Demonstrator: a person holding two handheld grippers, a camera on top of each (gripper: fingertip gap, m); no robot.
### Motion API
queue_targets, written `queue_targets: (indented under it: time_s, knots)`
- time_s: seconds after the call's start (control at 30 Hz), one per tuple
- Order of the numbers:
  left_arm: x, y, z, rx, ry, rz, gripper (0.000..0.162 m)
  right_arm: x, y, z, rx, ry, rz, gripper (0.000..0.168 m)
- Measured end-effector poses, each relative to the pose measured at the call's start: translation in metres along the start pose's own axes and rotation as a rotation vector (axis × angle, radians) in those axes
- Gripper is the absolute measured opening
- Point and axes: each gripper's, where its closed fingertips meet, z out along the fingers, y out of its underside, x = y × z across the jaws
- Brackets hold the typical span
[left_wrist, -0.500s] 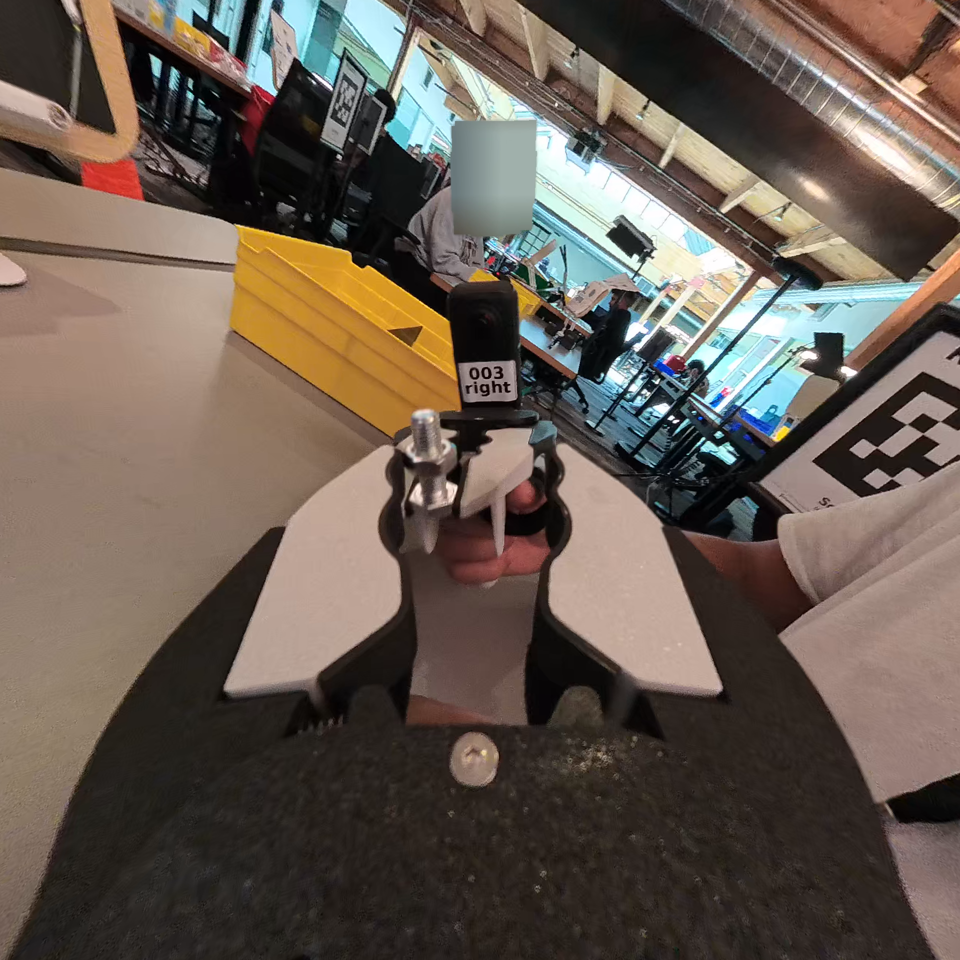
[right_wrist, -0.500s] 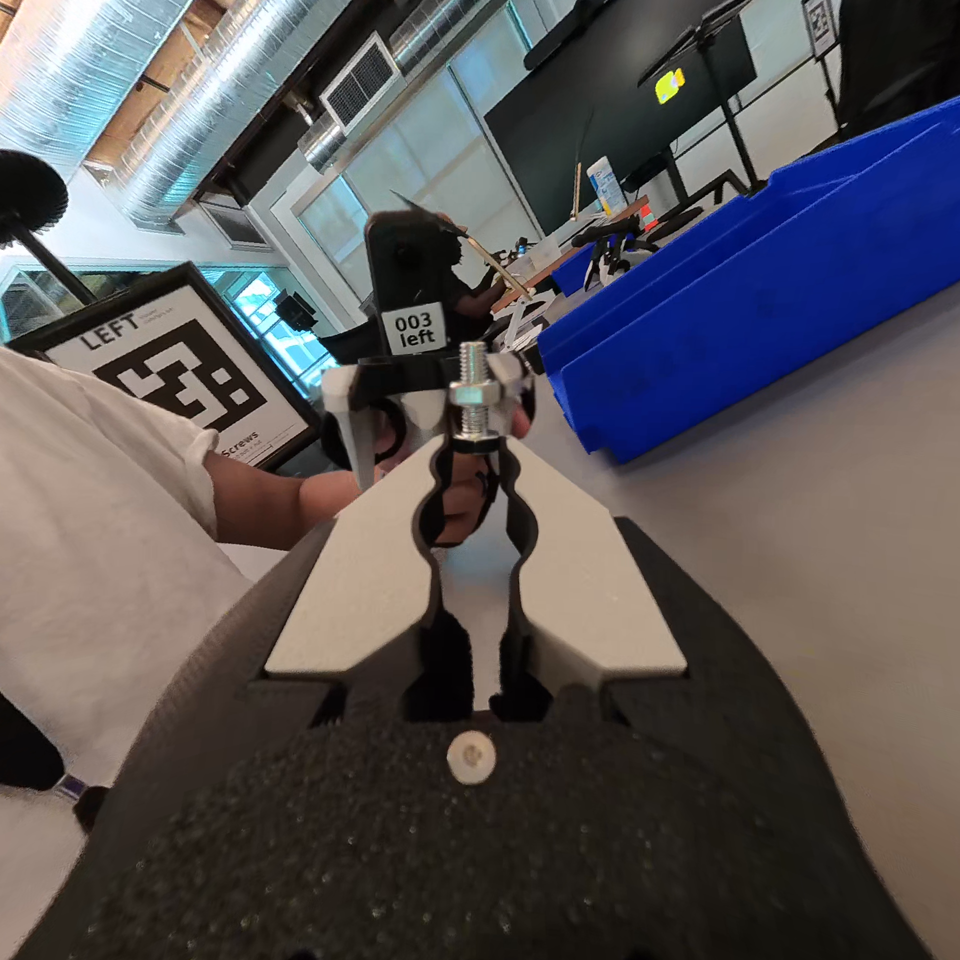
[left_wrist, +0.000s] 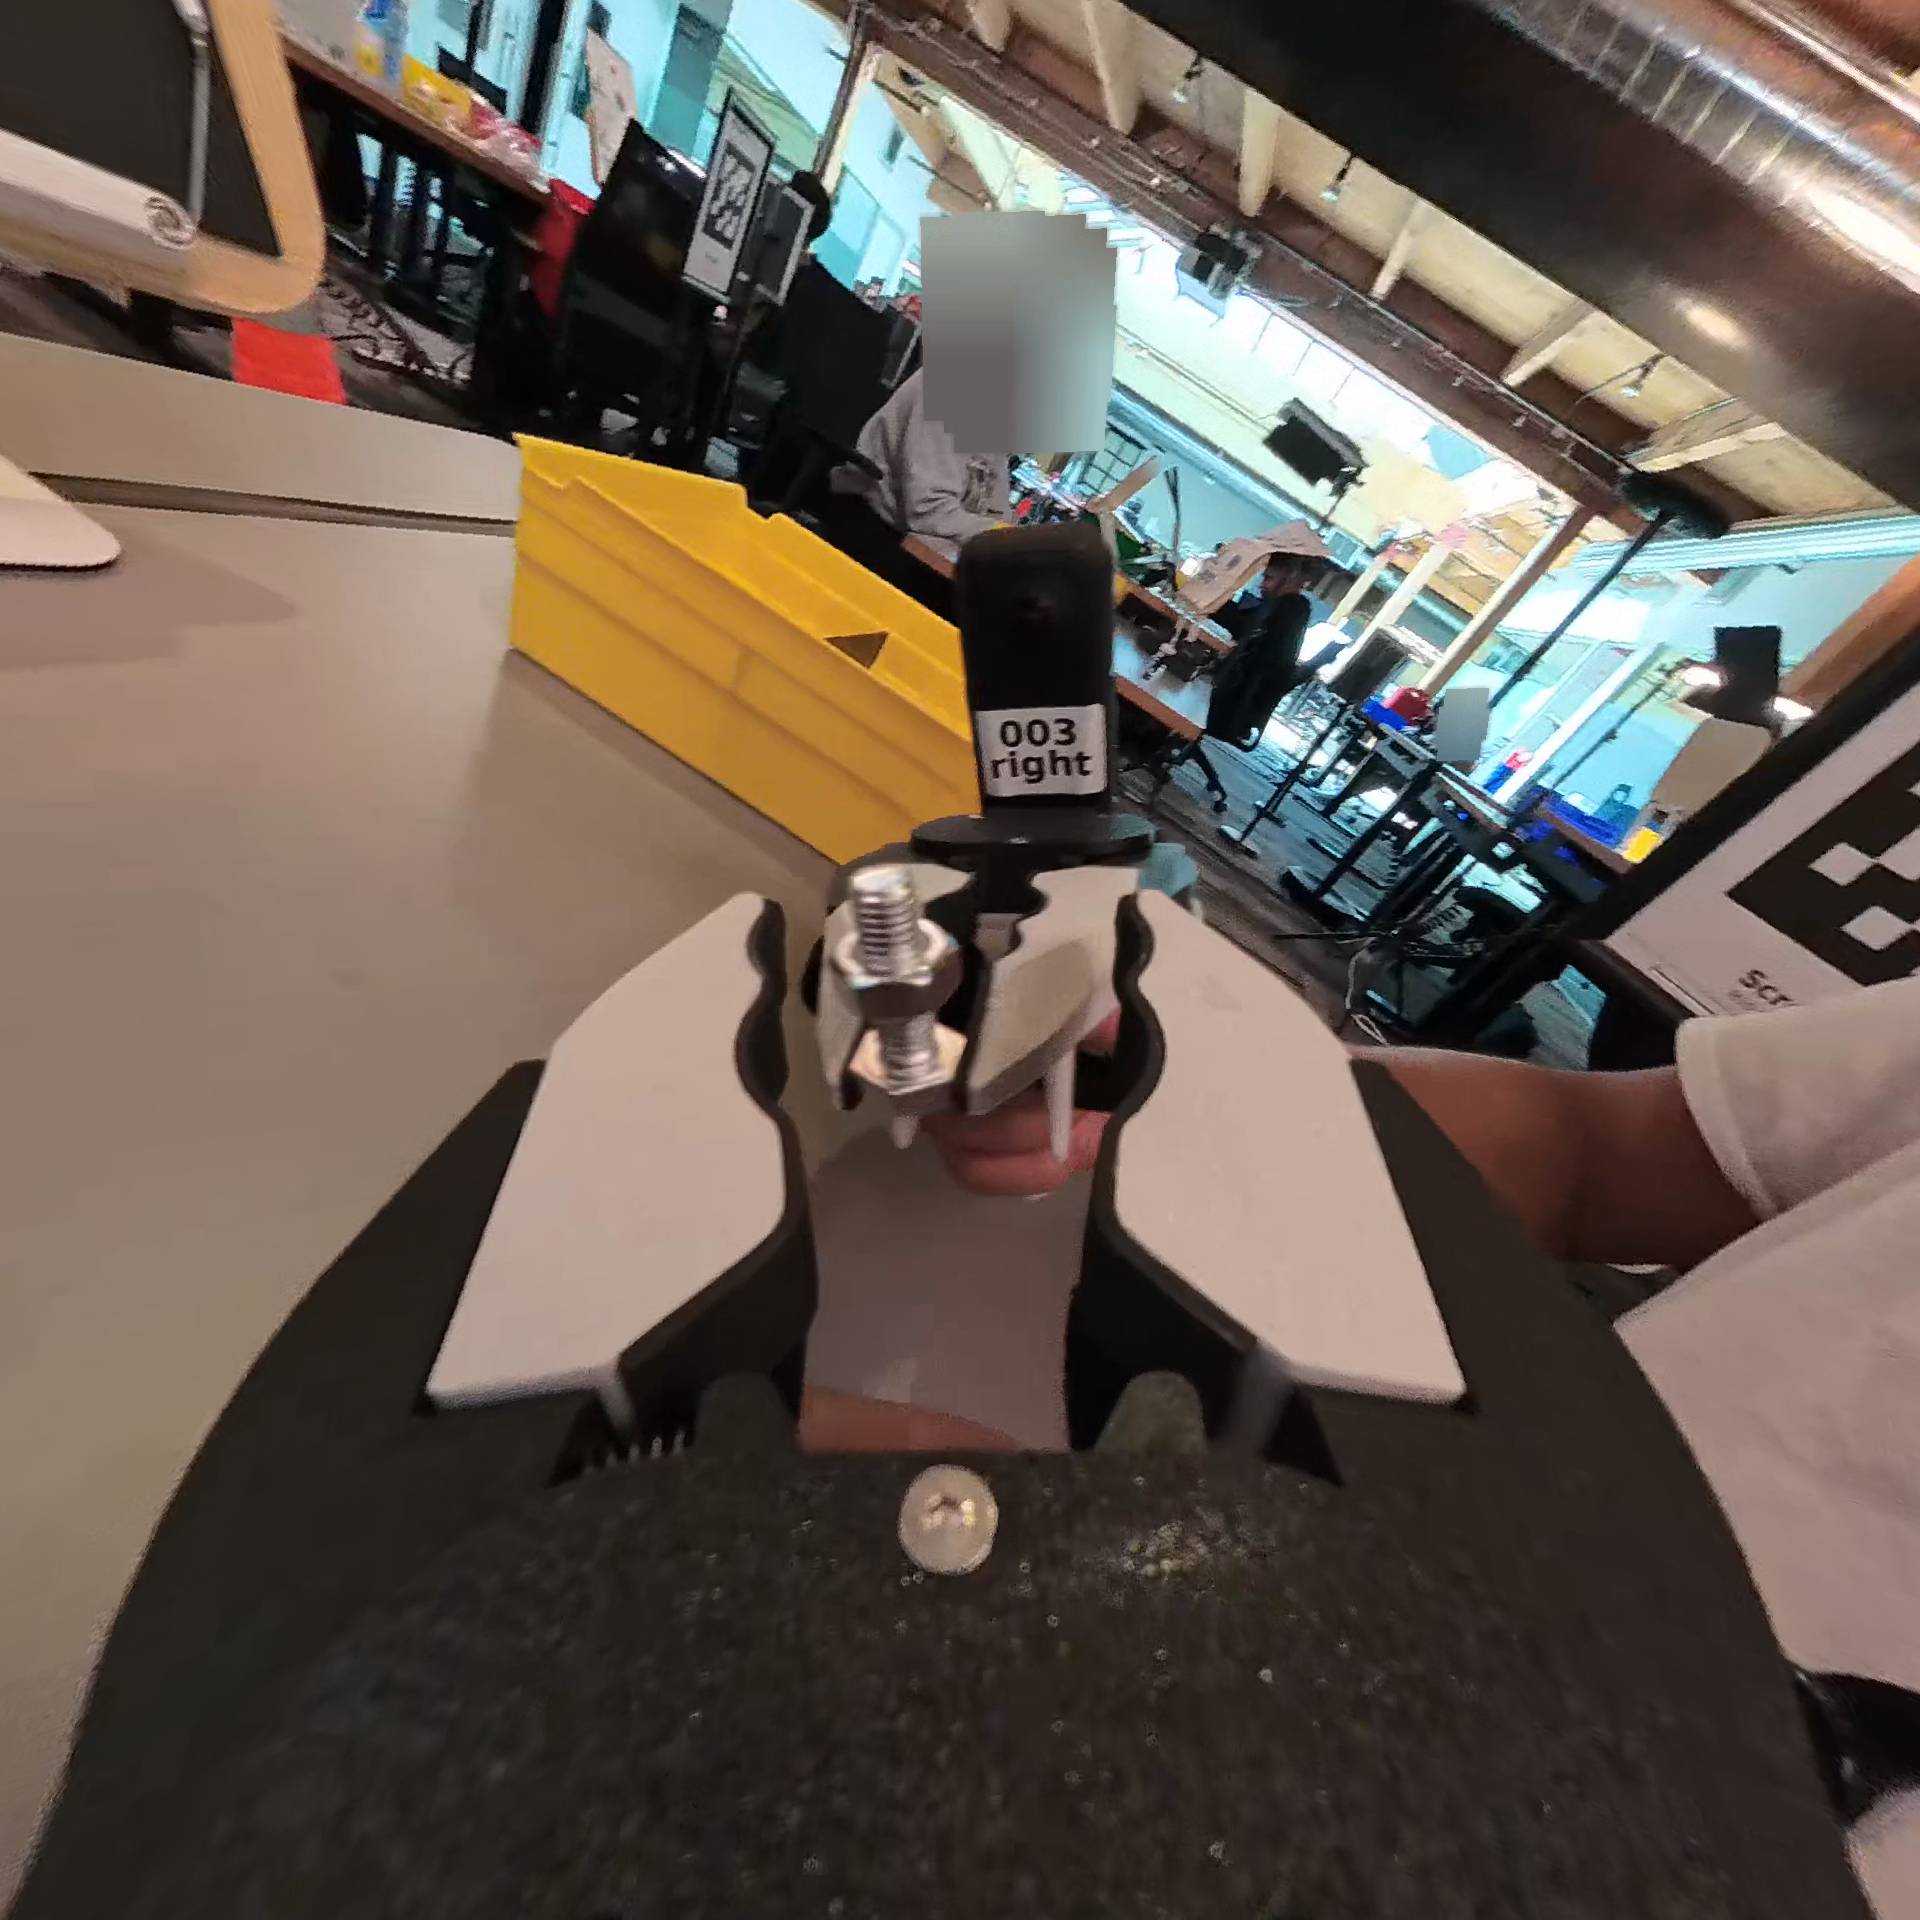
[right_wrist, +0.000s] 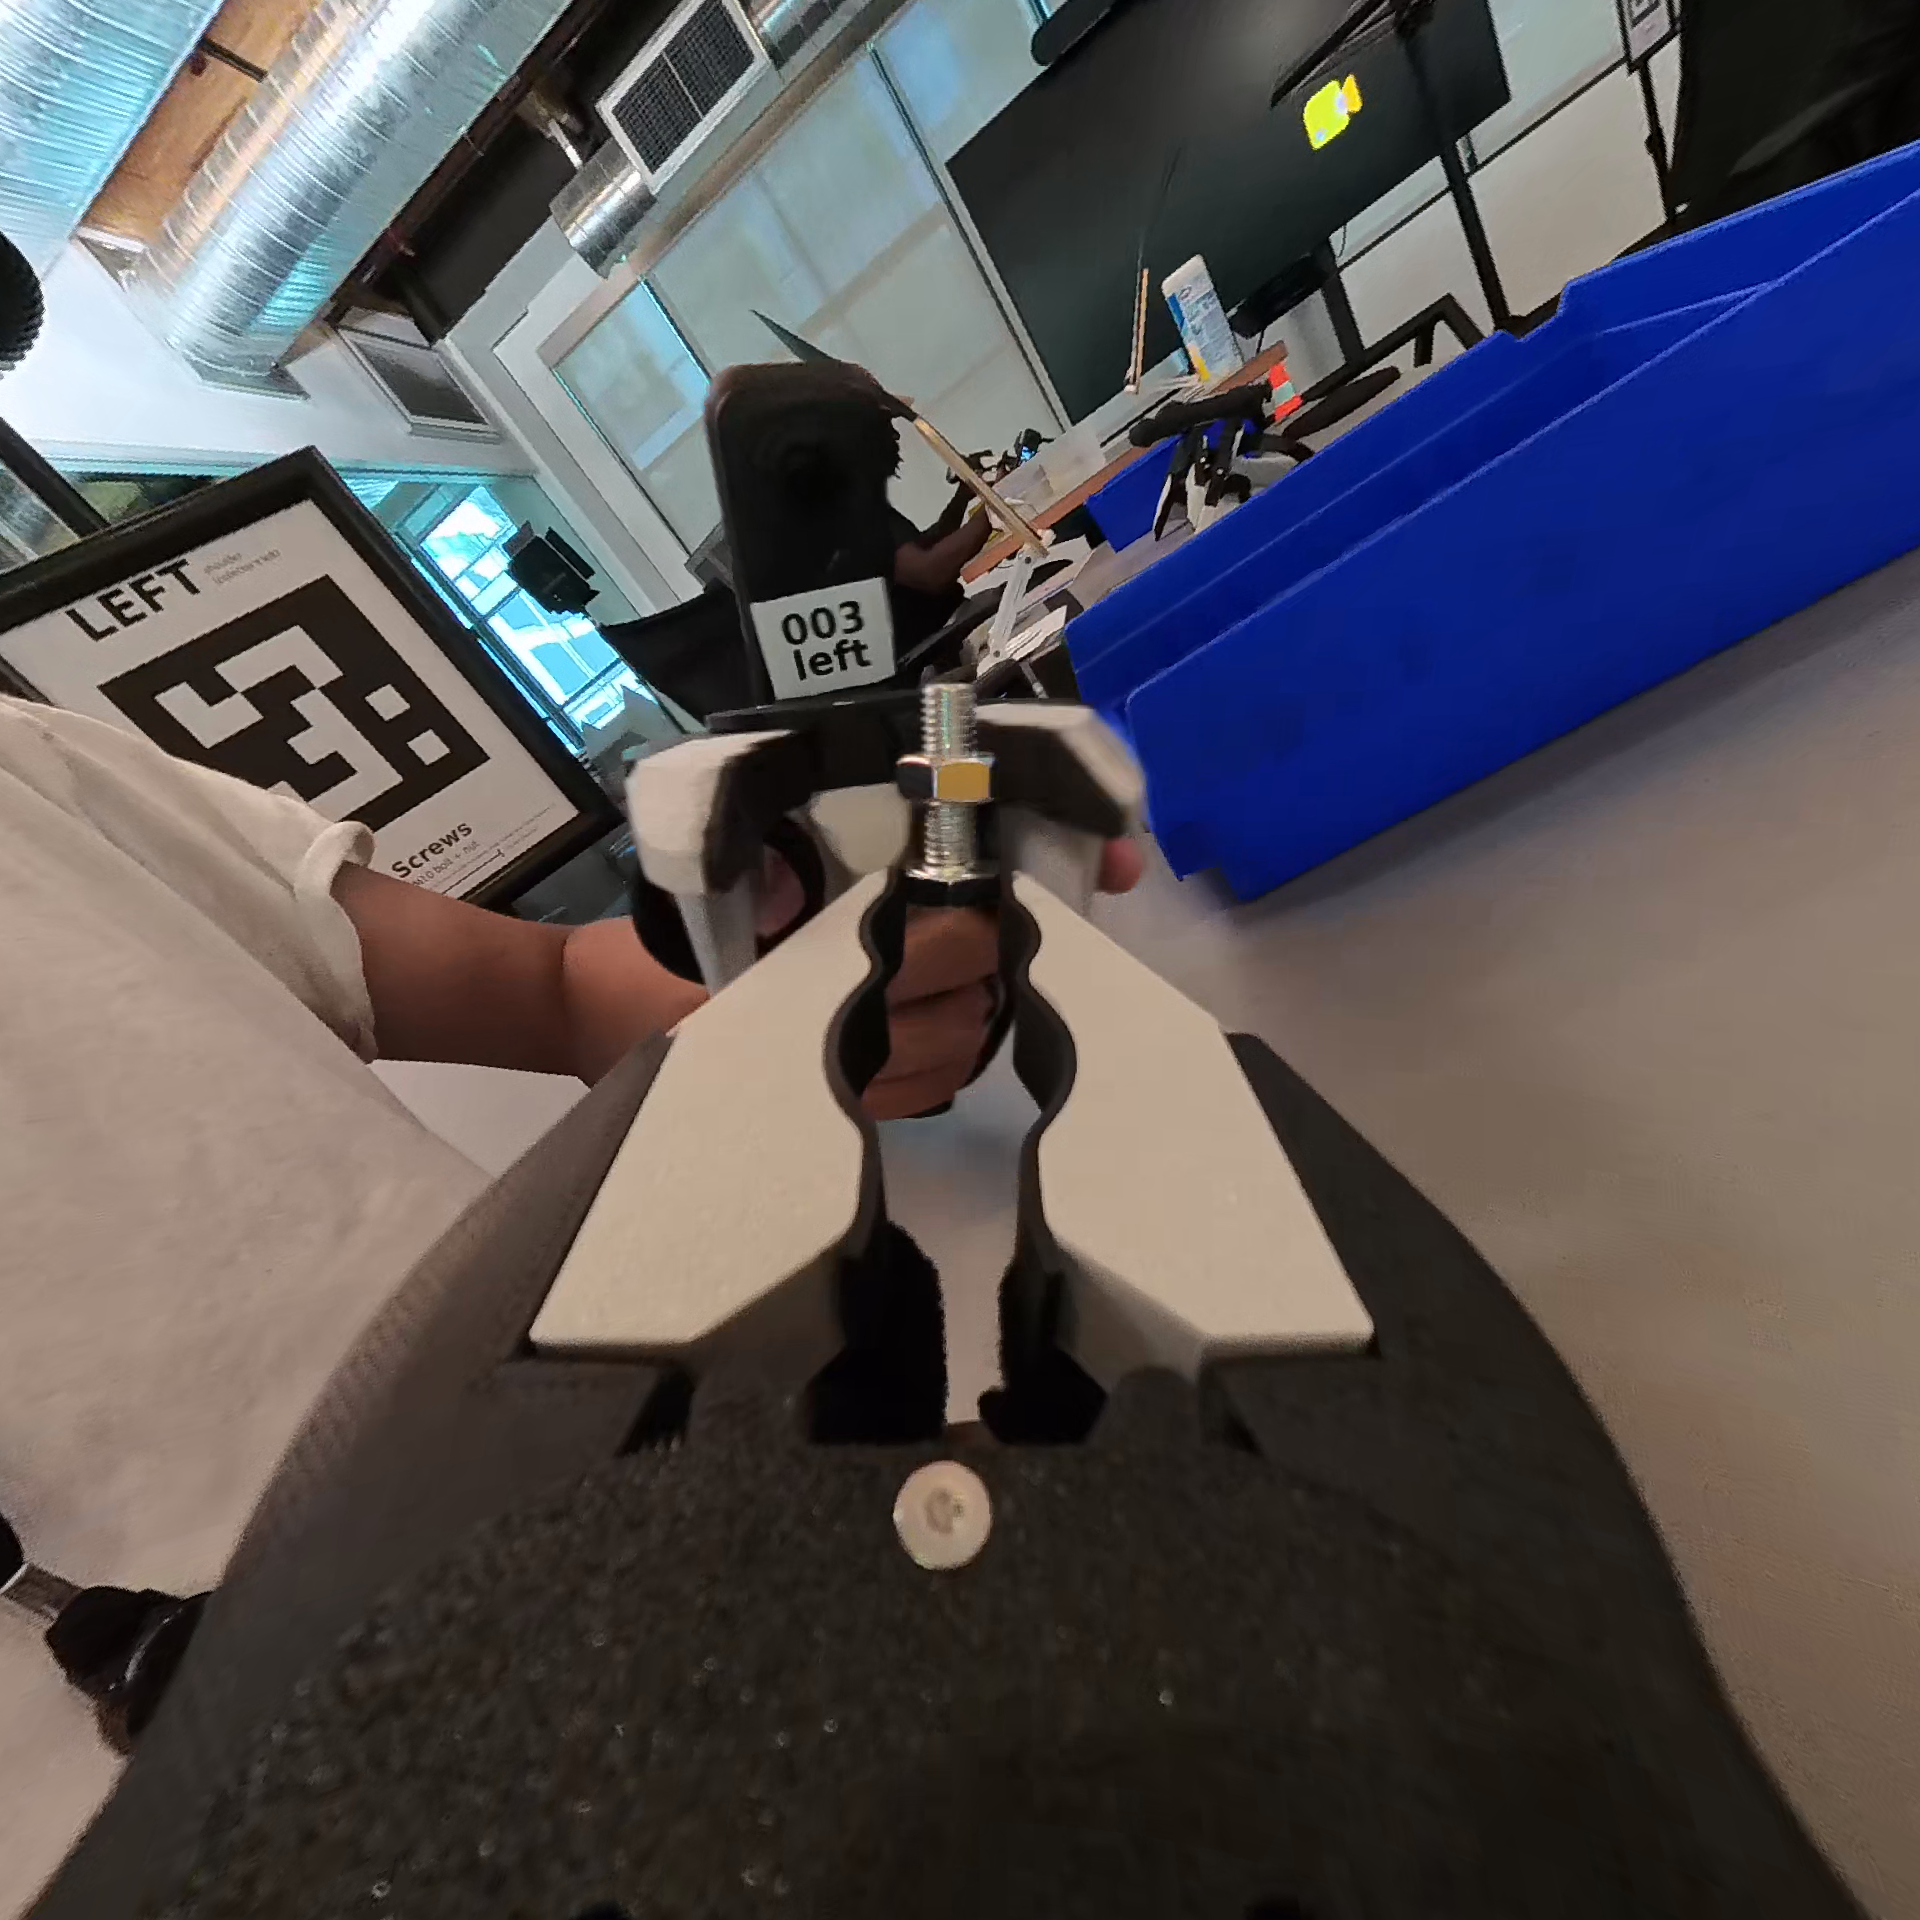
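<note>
My right gripper (right_wrist: 945, 896) is shut on the head of a silver bolt (right_wrist: 948, 831) and holds it upright above the grey table (right_wrist: 1558, 1039). A hex nut (right_wrist: 945, 777) sits partway down the bolt's thread. My left gripper (left_wrist: 951, 925) is open and faces the right one; its white fingers (right_wrist: 686, 800) stand on either side of the nut without closing on it. In the left wrist view the bolt (left_wrist: 894, 987) and nut (left_wrist: 891, 954) lie between my open fingertips, nearer the left one, held by the right gripper (left_wrist: 935, 1049).
Stacked yellow bins (left_wrist: 727, 665) stand on the table beyond the grippers in the left wrist view. Stacked blue bins (right_wrist: 1507, 582) stand to the right in the right wrist view. A framed marker sign (right_wrist: 291, 707) and a person's forearm (right_wrist: 488, 987) are on the left. The tips of both grippers are at nearly the same place.
My left gripper's fingers stand wider apart around the nut and look closer to the right gripper. The bolt stays held in the right gripper.
</note>
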Motion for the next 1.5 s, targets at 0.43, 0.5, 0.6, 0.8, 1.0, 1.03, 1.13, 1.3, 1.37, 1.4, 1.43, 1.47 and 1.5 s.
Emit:
queue_targets:
  time_s: [0.43,0.5,0.6,0.8,1.0,1.03,1.13,1.3,1.37,1.4,1.43,1.47,1.5]
  knots:
    - [-0.010,-0.022,-0.014,0.116,0.019,-0.032,0.056,0.011,-0.009,-0.009,0.041,0.073,-0.026,0.017]
    - [-0.009,-0.016,-0.003,0.096,0.027,-0.041,0.060,0.006,-0.003,0.001,0.021,0.056,-0.032,0.017]
    - [-0.002,-0.011,0.002,0.075,0.047,-0.016,0.056,0.006,-0.001,0.006,0.016,0.055,-0.034,0.017]
    - [0.002,-0.026,-0.024,0.158,0.083,0.015,0.024,0.027,-0.026,-0.025,0.129,0.140,-0.013,0.016]
    - [-0.016,-0.025,-0.025,0.163,-0.026,0.000,0.041,0.032,-0.029,-0.038,0.138,0.164,-0.009,0.017]
    - [-0.020,-0.021,-0.021,0.145,-0.038,-0.012,0.050,0.029,-0.026,-0.033,0.124,0.152,-0.010,0.017]
    - [-0.023,-0.013,-0.008,0.103,-0.036,-0.044,0.064,0.018,-0.013,-0.013,0.067,0.106,-0.020,0.017]
    - [-0.008,-0.009,0.002,0.080,0.044,-0.049,0.062,0.018,-0.002,0.001,0.017,0.114,-0.026,0.017]
    - [-0.006,-0.011,-0.002,0.089,0.043,-0.048,0.073,0.023,-0.006,-0.006,0.038,0.126,-0.022,0.017]
    - [-0.006,-0.013,-0.006,0.097,0.044,-0.046,0.073,0.027,-0.011,-0.012,0.055,0.146,-0.021,0.017]
    - [-0.004,-0.015,-0.011,0.109,0.062,-0.044,0.072,0.034,-0.016,-0.020,0.081,0.184,-0.015,0.017]
    - [-0.001,-0.017,-0.015,0.120,0.085,-0.044,0.055,0.044,-0.020,-0.029,0.103,0.227,0.002,0.017]
    - [-0.002,-0.019,-0.019,0.131,0.077,-0.051,0.052,0.050,-0.023,-0.037,0.119,0.244,0.020,0.017]
